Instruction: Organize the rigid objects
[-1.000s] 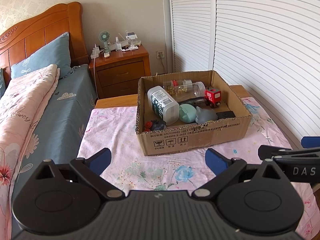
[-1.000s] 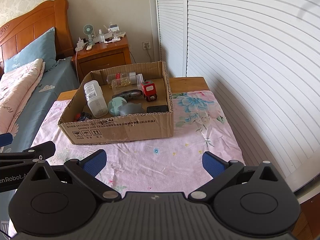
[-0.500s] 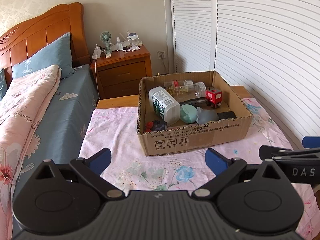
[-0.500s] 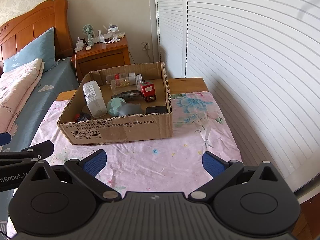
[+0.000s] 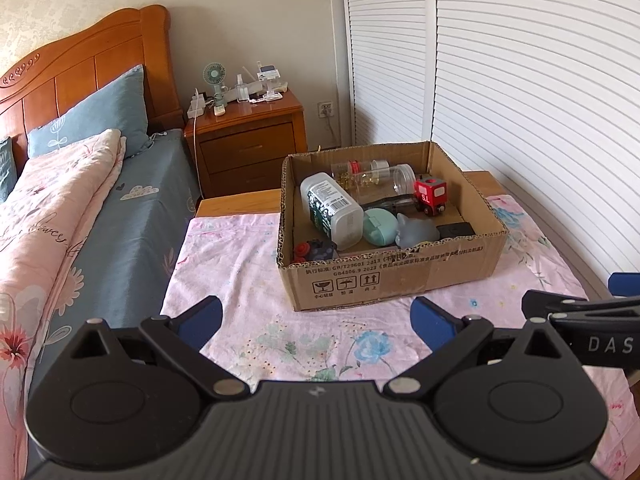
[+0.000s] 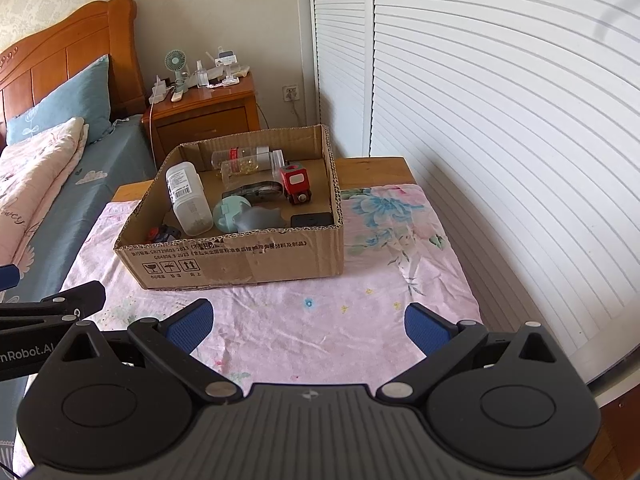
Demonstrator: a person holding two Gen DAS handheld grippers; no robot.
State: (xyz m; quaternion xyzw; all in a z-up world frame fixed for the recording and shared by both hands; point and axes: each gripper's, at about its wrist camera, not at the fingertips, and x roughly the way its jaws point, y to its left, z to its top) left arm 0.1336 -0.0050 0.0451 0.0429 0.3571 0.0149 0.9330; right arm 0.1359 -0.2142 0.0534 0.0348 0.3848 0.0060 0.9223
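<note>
We hold the left claw point(image 5: 316, 320) and right claw point(image 6: 308, 322) spread and empty above the desk point(image 6: 280, 332). All rigid objects lie inside the cardboard box point(image 5: 400, 276); this fits either a filled box or one awaiting unloading.

**Box on the table, bed to its left**

A cardboard box point(image 5: 394, 276) sits on the cloth-covered table point(image 5: 256, 264), toward the far side. Inside it, a labelled container point(image 5: 332, 210) leans at the left; two jars point(image 5: 376, 178) lie along the back wall; a toy block on wheels point(image 5: 431, 196) stands at the right rear. A round case point(image 5: 378, 227) and a small figure point(image 5: 416, 233) lie side by side near the front wall — a flat device point(image 5: 456, 230) just right of them, a small toy point(image 5: 314, 250) in the front left corner. Left of the table runs the bed point(image 5: 120, 216); behind the table stands a nightstand point(image 5: 248, 136), and louvred doors point(image 5: 520, 100) line the right.
</note>
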